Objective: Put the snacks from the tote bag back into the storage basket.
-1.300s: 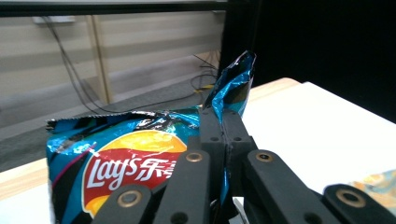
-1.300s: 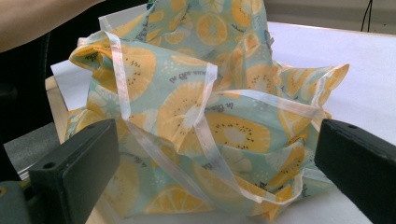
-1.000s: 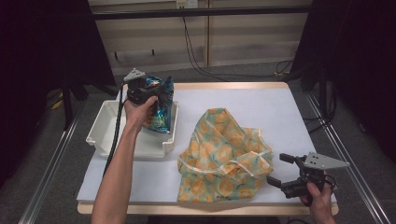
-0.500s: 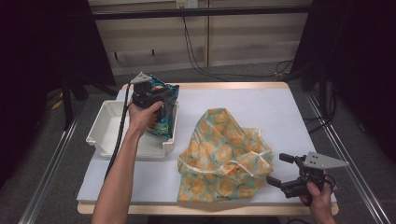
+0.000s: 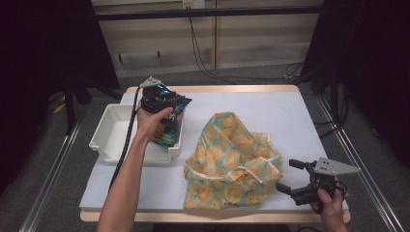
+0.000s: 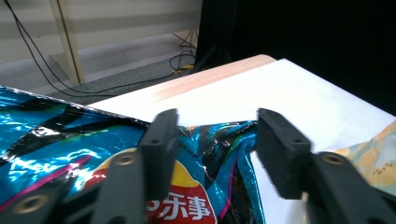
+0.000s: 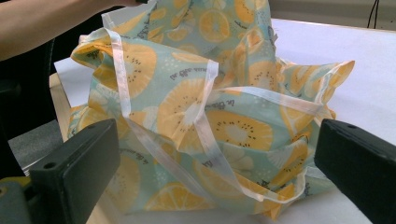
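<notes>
- The blue snack bag [image 5: 170, 126] is leaning upright in the white tray [image 5: 110, 138], probably just dropped there.
- The left gripper [image 5: 158, 98], its jaws just opening, is straddling the packet's crumpled top, apparently releasing it.
- The right gripper [image 5: 295, 181] is hovering wide open, gripping nothing, beside the fruit-print tote [image 5: 231, 162]; the tote's contents are hidden.

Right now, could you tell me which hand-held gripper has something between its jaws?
The left hand-held gripper: the blue chip bag sits between its just-opening jaws. The right one's are empty.
</notes>
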Tool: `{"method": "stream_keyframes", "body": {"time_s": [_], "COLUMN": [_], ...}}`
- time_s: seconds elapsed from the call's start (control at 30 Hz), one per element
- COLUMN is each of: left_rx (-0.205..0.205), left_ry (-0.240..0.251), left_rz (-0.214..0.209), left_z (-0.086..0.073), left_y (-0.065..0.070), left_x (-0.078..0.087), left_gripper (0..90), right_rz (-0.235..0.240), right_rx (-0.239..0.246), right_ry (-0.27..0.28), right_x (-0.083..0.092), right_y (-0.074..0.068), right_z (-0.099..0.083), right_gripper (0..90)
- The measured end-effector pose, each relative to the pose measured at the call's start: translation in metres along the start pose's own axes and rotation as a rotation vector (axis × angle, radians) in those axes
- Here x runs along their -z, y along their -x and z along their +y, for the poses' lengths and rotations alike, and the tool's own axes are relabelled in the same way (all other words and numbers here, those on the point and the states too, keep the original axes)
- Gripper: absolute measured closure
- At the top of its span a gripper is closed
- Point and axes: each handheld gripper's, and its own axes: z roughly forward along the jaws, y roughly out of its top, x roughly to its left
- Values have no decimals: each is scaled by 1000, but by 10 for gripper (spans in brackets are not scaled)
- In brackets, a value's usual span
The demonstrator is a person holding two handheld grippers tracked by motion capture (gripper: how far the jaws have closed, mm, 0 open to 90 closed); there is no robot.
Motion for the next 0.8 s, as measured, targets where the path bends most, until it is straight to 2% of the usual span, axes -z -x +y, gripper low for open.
{"method": "stream_keyframes", "body": {"time_s": [0.1, 0.2, 0.27, 0.4, 0.5, 0.63, 0.8], "left_rx": [6, 8, 24, -4, -22, -73, -103], "left_ry": [17, 26, 31, 14, 8, -11, -19], "left_rz": [-19, -13, -25, -35, -43, -35, -51], "left_z": [2, 2, 1, -3, -6, -11, -18], "left_y": [1, 1, 1, 1, 1, 4, 8], "left_x": [7, 17, 23, 33, 40, 50, 59], "left_gripper": [393, 329, 325, 308, 349, 477, 646], "right_rz": [0, -4, -4, -4, -6, -8, -2], "right_rx": [2, 0, 2, 0, -3, 1, -2], "right_ry": [0, 1, 1, 4, 5, 4, 0], "right_x": [0, -1, -1, -1, -1, -1, -2], "right_y": [0, 0, -1, -1, 0, 0, 0], "right_z": [0, 0, 0, 0, 0, 0, 0], "right_gripper": [0, 0, 0, 0, 0, 0, 0]}}
